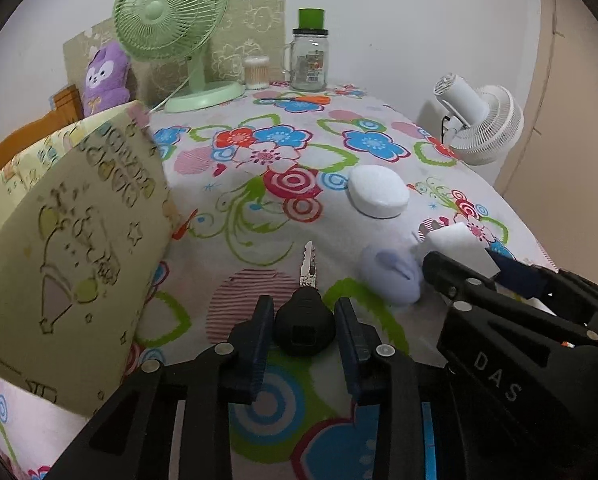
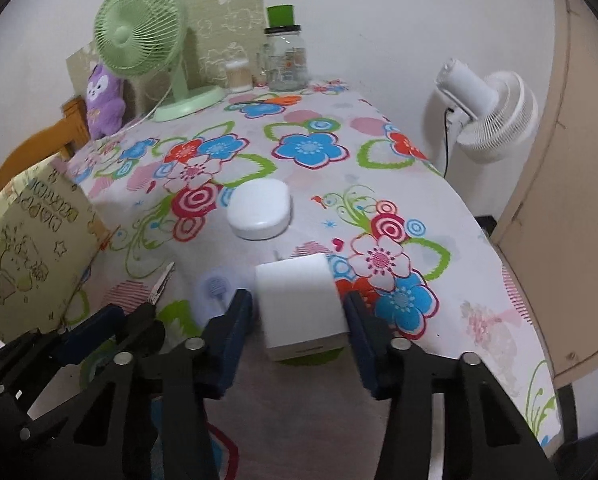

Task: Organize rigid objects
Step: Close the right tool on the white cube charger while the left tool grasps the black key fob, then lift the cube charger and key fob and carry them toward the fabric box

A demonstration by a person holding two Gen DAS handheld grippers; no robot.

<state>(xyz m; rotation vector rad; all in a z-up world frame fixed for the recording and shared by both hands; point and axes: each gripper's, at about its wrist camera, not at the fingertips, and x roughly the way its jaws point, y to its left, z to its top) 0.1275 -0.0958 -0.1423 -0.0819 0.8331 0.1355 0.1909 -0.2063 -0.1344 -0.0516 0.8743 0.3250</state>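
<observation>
A key with a black head (image 1: 305, 326) and a silver blade lies on the flowered tablecloth (image 1: 259, 216). My left gripper (image 1: 303, 308) is shut on its head, one pad pressing each side. In the right wrist view, my right gripper (image 2: 299, 300) is shut on a white block (image 2: 299, 304), with both pads against its sides. The left wrist view shows the same white block (image 1: 459, 244) in the right gripper (image 1: 465, 264) at the lower right. The left gripper (image 2: 135, 320) shows at the lower left of the right wrist view, with the key blade (image 2: 161, 284) sticking out.
A white oval case (image 1: 379, 192) lies mid-table and a pale lilac rounded object (image 1: 391, 276) lies between the grippers. A yellow-green patterned box (image 1: 71, 240) stands at the left. At the back are a green fan (image 1: 167, 12), a glass jar (image 1: 309, 60) and a purple plush (image 1: 105, 76). A white fan (image 1: 483, 124) stands past the right edge.
</observation>
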